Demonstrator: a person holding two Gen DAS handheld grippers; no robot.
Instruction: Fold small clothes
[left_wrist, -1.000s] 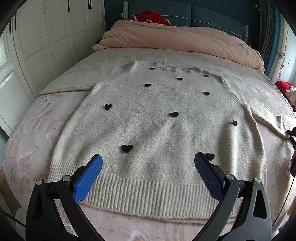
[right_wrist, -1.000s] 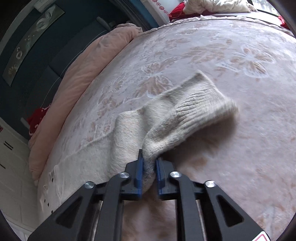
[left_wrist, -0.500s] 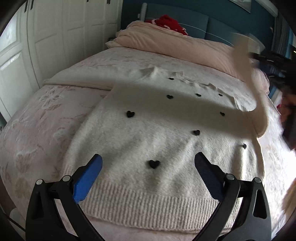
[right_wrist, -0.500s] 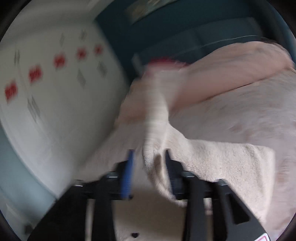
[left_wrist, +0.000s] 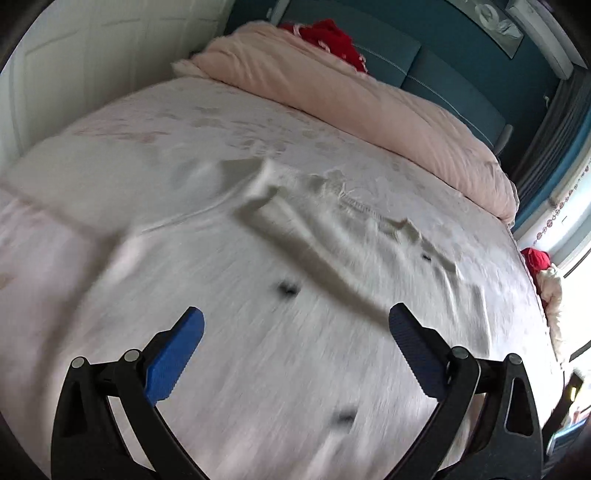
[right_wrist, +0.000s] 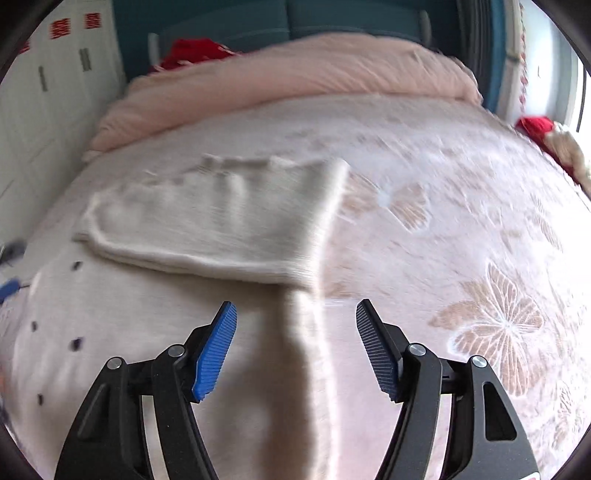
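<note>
A cream knitted sweater dotted with small black hearts lies flat on the pale pink bedspread with its woven butterfly pattern, chest up, collar toward the rolled peach-pink duvet at the head of the bed. Its right sleeve lies folded in across the chest, the ribbed cuff pointing toward the far side, which looks to me like the first fold, meant to square the body into a neat rectangle. The right gripper hangs just above the sweater's edge below that sleeve, its blue ribbed pads spreading apart with nothing pinched between them, only cloth lying underneath; I take that as the let-go after laying the sleeve down. The left gripper hovers over the lower body of the sweater with its jaws standing wide and empty, presumably heading for the other sleeve, which lies stretched out flat toward the white wardrobe side. The view from that hand is smeared, so the exact lie of that sleeve is hard to tell.
</note>
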